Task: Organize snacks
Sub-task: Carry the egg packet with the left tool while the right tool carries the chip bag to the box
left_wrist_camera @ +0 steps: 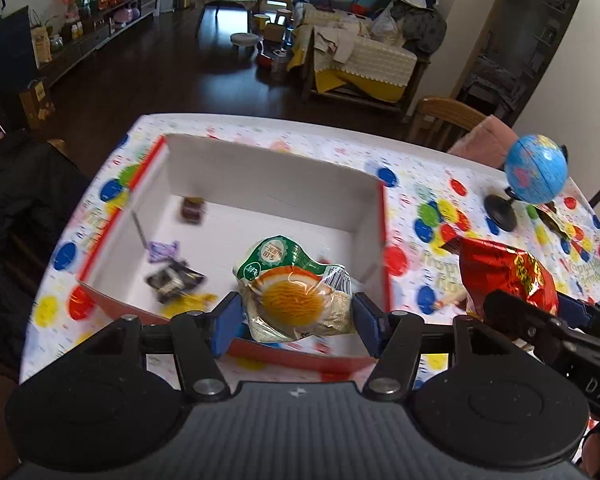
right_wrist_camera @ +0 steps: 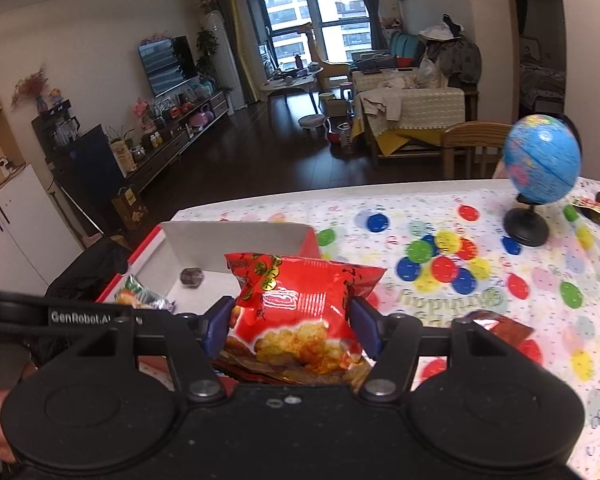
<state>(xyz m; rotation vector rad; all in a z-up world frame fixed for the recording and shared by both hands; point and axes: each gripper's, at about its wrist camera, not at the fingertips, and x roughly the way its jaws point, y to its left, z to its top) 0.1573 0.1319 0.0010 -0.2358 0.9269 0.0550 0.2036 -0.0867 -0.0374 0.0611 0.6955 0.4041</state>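
My left gripper [left_wrist_camera: 296, 320] is shut on a green and white packet with an orange cake picture [left_wrist_camera: 296, 292], held over the near edge of the red box with a white inside [left_wrist_camera: 260, 184]. Small wrapped snacks [left_wrist_camera: 174, 276] lie on the box floor at the left. My right gripper [right_wrist_camera: 292, 326] is shut on a red snack bag [right_wrist_camera: 300, 304], held beside the box's right wall [right_wrist_camera: 236, 240]. The red bag also shows in the left wrist view [left_wrist_camera: 508, 272], right of the box.
A blue globe on a black stand [right_wrist_camera: 540, 164] stands at the far right of the balloon-print tablecloth [right_wrist_camera: 460, 240]. A brown packet [right_wrist_camera: 500, 326] lies just right of my right gripper. More wrappers [right_wrist_camera: 596, 208] lie by the globe. A wooden chair [left_wrist_camera: 448, 116] stands behind the table.
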